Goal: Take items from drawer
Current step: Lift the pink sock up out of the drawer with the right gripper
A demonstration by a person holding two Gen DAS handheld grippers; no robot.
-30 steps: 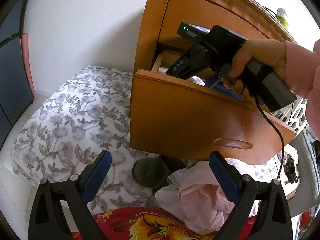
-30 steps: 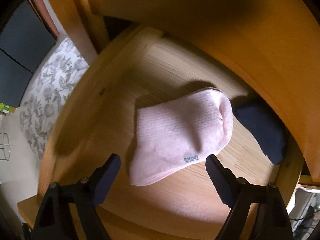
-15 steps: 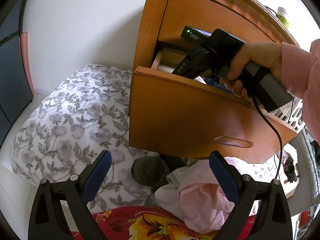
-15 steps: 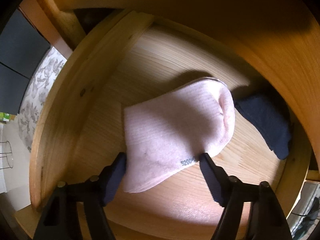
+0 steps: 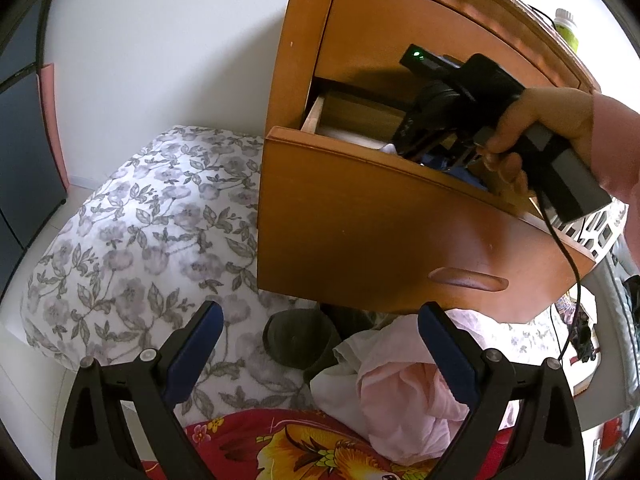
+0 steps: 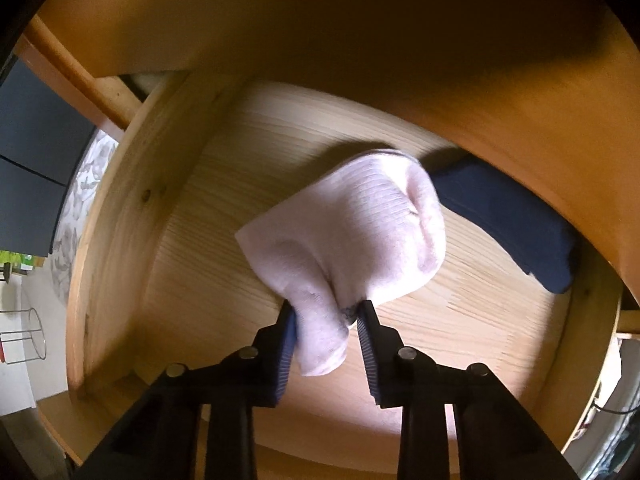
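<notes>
In the right wrist view my right gripper point(image 6: 326, 312) is shut on the near edge of a pale pink sock point(image 6: 352, 236) that bunches up on the wooden drawer floor point(image 6: 224, 208). A dark blue sock point(image 6: 508, 224) lies behind it by the drawer's back right wall. From the left wrist view, a hand holds the right gripper's body point(image 5: 452, 108) dipped into the open wooden drawer point(image 5: 360, 232). My left gripper point(image 5: 320, 340) hangs open below the drawer front, over the bed, with nothing between its fingers.
A flowered grey pillow point(image 5: 140, 240) lies left of the drawer. Under the drawer sit a dark grey garment point(image 5: 296, 338) and pink and white clothes point(image 5: 400, 384) on a red flowered cloth point(image 5: 280, 448). A green-capped bottle point(image 5: 566, 28) stands on the cabinet top.
My right gripper has gone from open around the pink sock to shut on its near edge, bunching it. The left gripper has hardly moved.
</notes>
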